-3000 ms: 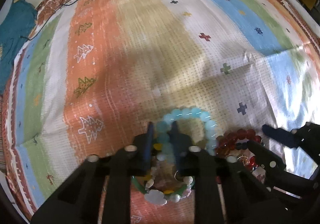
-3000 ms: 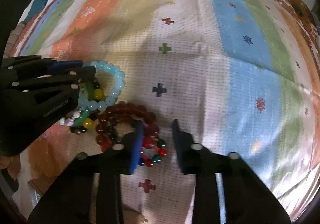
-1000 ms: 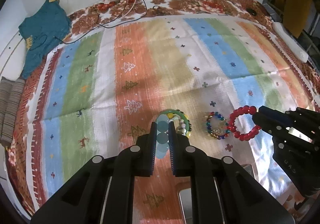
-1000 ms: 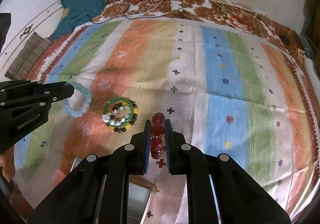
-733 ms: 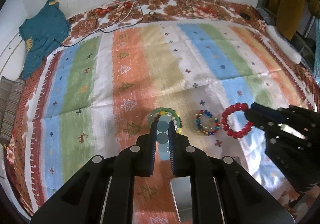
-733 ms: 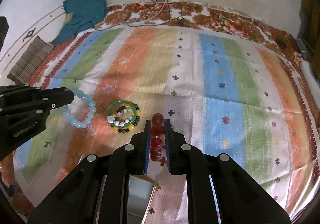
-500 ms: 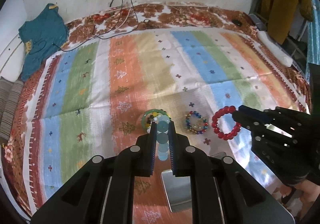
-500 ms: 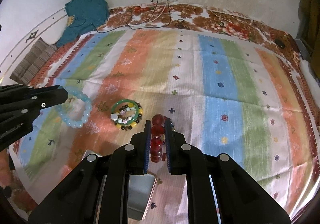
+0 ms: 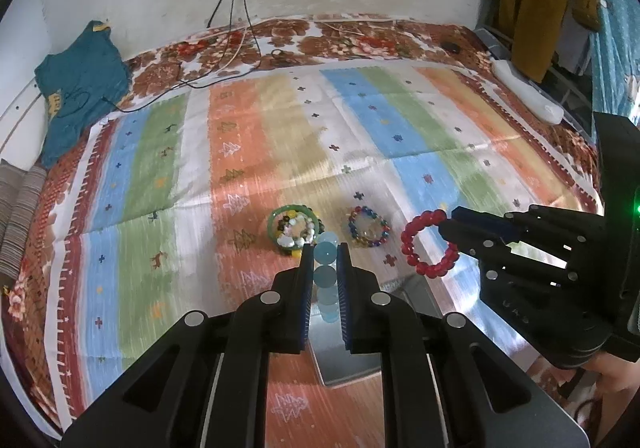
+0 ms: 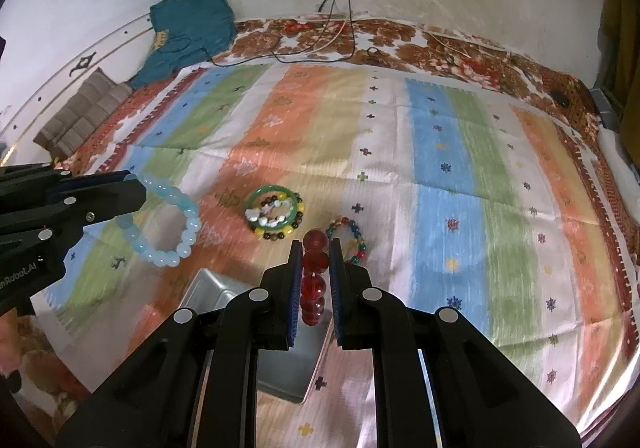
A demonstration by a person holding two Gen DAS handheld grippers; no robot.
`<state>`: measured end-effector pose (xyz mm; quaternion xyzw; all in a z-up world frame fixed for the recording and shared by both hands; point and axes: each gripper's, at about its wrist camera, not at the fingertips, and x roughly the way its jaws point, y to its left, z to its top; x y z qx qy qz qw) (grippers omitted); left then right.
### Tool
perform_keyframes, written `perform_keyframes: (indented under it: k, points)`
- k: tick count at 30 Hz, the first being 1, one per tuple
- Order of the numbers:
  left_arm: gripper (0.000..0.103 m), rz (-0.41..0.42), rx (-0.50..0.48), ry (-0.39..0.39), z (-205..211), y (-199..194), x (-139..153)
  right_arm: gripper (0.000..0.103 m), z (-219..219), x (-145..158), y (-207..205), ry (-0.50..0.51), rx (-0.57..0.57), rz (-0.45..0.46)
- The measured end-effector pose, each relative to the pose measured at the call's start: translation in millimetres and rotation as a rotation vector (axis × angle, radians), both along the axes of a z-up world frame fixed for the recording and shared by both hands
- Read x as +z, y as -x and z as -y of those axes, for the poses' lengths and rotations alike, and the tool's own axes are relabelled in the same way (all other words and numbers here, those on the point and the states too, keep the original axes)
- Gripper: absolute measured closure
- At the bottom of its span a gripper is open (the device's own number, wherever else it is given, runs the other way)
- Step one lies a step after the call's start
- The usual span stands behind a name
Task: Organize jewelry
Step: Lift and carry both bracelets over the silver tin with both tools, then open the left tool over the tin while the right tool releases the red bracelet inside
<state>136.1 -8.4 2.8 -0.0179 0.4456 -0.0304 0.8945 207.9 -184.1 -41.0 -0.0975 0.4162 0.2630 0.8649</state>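
My left gripper (image 9: 324, 250) is shut on a pale blue bead bracelet (image 9: 325, 252), held high above the striped cloth; the bracelet also hangs as a ring in the right wrist view (image 10: 172, 224). My right gripper (image 10: 316, 246) is shut on a red bead bracelet (image 10: 314, 272), seen as a ring in the left wrist view (image 9: 428, 244). A green bangle with mixed beads (image 9: 295, 226) and a multicoloured bead bracelet (image 9: 368, 226) lie on the cloth. A metal tray (image 10: 288, 364) sits below both grippers.
The striped cloth (image 9: 360, 136) covers a bed against a white wall. A teal garment (image 9: 76, 88) lies at the far left with cables (image 9: 236, 60) beside it. A folded striped cushion (image 10: 84, 112) is at the left edge.
Both grippers closed on bracelets from the pile and lifted them high and back. The metal tray has come into view beneath them. The green and multicoloured bracelets stayed on the cloth.
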Motion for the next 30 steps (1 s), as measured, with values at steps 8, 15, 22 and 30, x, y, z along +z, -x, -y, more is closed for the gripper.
perform_keyframes:
  k: [8,15,22,30]
  points:
    - [0.092,0.001,-0.018,-0.010,8,21,-5,0.089,0,2,22,-0.010,0.030,0.004]
    - [0.092,-0.001,-0.031,-0.013,13,30,-7,0.089,1,-6,34,0.003,0.030,-0.015]
    - [0.085,-0.027,0.029,-0.014,5,29,-11,0.079,7,-7,33,0.008,-0.012,-0.018]
    - [0.068,-0.051,0.104,-0.006,-20,20,-16,0.068,19,-12,14,0.014,-0.078,-0.053]
